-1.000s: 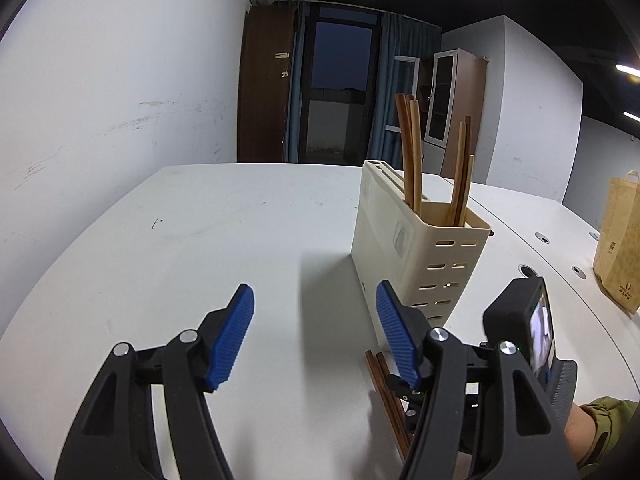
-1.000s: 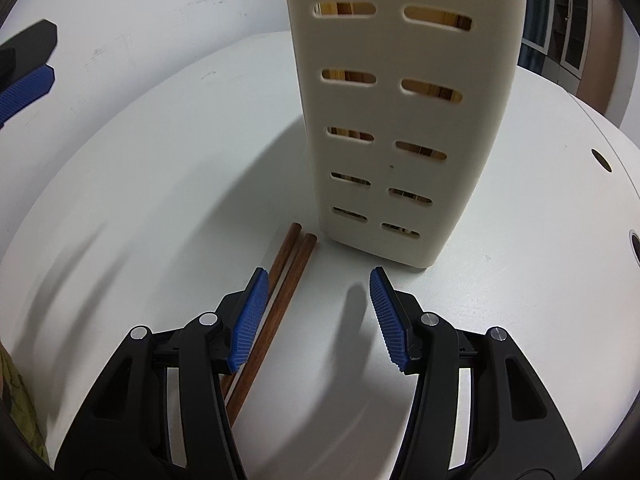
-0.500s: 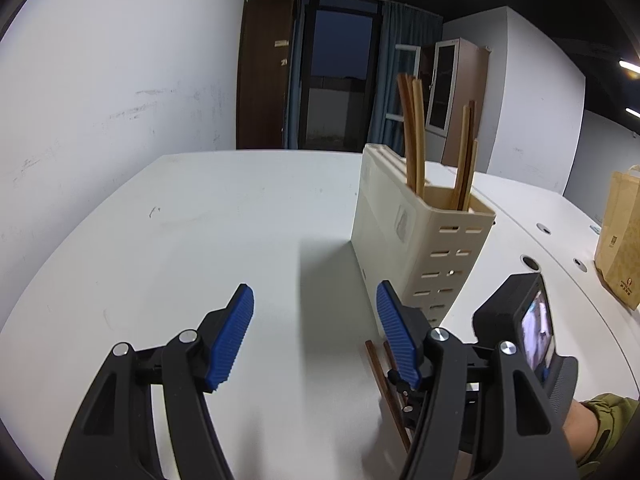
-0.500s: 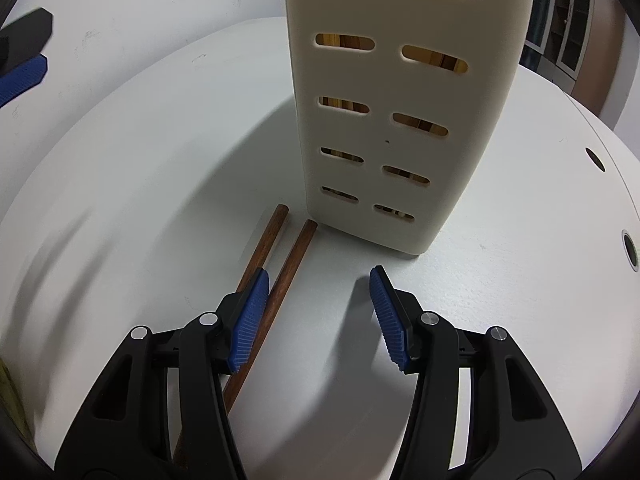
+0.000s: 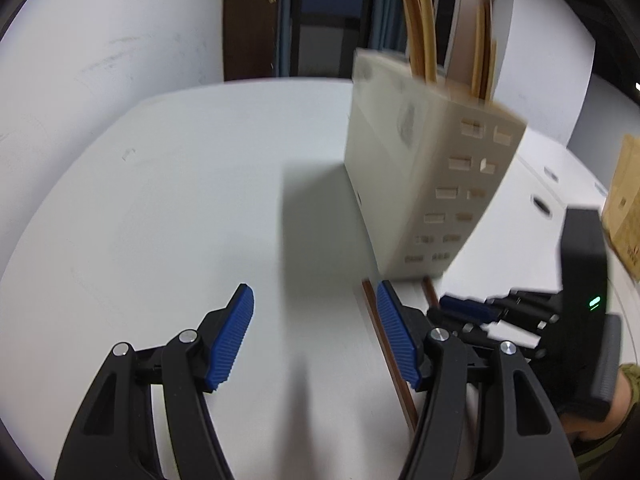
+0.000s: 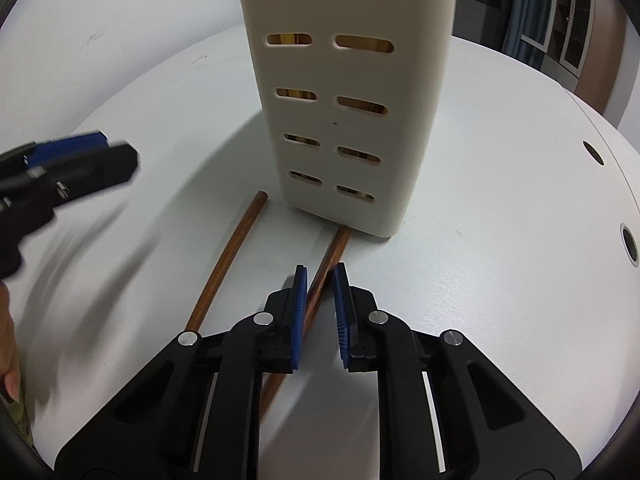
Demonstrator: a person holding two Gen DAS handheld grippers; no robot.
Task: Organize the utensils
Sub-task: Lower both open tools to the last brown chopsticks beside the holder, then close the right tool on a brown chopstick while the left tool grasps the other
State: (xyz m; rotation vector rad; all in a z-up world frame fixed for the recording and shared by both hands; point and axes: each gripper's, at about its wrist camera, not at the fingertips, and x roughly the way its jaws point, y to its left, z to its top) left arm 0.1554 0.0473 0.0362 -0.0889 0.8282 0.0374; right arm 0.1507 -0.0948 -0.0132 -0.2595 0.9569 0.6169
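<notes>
Right gripper (image 6: 320, 280) closing on one brown chopstick at the foot of the cream utensil holder.

White table (image 6: 500, 200) carries the tall slotted cream utensil holder (image 6: 352, 92), upright, with pale chopsticks (image 5: 420, 12) already standing in it. Two brown chopsticks lie flat in front of the holder, long axes running from its base toward the person. The right-hand chopstick (image 6: 334, 250), its far tip touching the holder's base, sits between the right gripper's narrowing jaws, which straddle it crosswise; pads look almost on it, not yet clearly pressing. The left-hand chopstick (image 6: 228, 264) lies just beside the holder, nearer the left gripper (image 5: 316, 336), which hangs released, jaws wide, nothing between them.
</notes>
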